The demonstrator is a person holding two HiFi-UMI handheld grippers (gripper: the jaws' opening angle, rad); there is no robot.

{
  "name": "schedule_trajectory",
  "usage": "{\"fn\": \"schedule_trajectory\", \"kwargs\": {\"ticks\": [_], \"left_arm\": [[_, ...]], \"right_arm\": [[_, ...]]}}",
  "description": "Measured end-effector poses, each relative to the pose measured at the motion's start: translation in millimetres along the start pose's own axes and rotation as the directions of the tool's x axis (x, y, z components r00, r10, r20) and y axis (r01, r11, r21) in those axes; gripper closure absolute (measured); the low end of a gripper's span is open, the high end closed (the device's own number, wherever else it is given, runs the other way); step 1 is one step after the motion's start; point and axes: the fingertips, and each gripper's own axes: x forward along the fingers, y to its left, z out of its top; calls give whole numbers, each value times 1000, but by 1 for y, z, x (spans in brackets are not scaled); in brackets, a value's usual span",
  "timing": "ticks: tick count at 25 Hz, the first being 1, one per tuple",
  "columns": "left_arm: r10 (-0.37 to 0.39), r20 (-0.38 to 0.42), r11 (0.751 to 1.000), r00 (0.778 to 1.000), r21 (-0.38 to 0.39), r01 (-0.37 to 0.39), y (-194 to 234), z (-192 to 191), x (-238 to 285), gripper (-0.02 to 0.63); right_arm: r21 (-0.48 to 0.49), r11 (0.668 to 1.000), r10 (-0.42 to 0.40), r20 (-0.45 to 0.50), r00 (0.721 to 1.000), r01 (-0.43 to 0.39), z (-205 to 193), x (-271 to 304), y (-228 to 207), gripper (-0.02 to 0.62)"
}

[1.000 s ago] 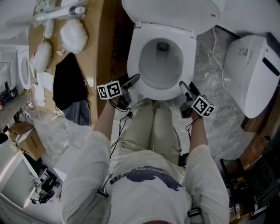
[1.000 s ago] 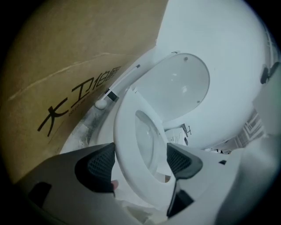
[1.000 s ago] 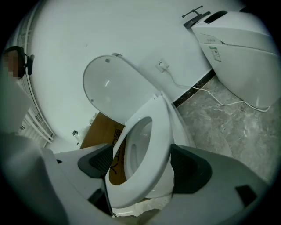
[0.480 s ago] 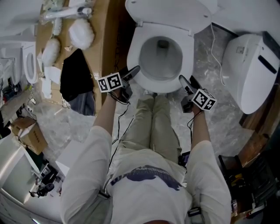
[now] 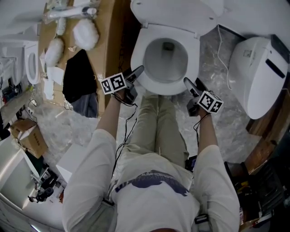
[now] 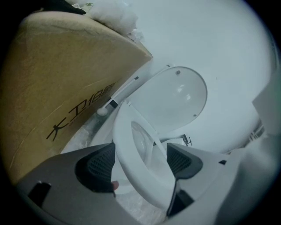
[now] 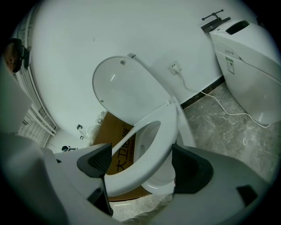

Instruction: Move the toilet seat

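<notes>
Person: standing before the toilet, holding a gripper at each front corner of the toilet seat (image 5: 194, 59).
Toilet seat: sitting partly lifted off the bowl (image 5: 166, 59), below the upright lid (image 5: 176, 11).
Left gripper (image 5: 138, 70): its jaws are standing wide apart, straddling the seat's front-left rim; firm contact with the pads is not showing clearly.
Right gripper (image 5: 186, 81): its jaws are likewise gaping around the front-right rim.
Surroundings: a cardboard sheet (image 5: 106, 41) is lying left of the bowl, and a second white toilet unit (image 5: 256, 72) is standing to the right.
</notes>
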Motion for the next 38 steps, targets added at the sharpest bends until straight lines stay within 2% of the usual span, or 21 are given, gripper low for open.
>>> {"fn": "schedule_trajectory", "kwargs": {"ticks": [15, 30, 38], "left_arm": [[-61, -54, 998, 997, -7, 61, -32, 26, -10, 258], [-91, -46, 996, 995, -16, 90, -66, 62, -16, 258], [-119, -15, 993, 993, -23, 119, -88, 88, -16, 258]], "right_arm": [[56, 998, -38, 62, 997, 35, 38, -7, 27, 150], [74, 997, -21, 91, 996, 15, 79, -13, 53, 150], [118, 993, -18, 164, 986, -1, 110, -15, 67, 148]]}}
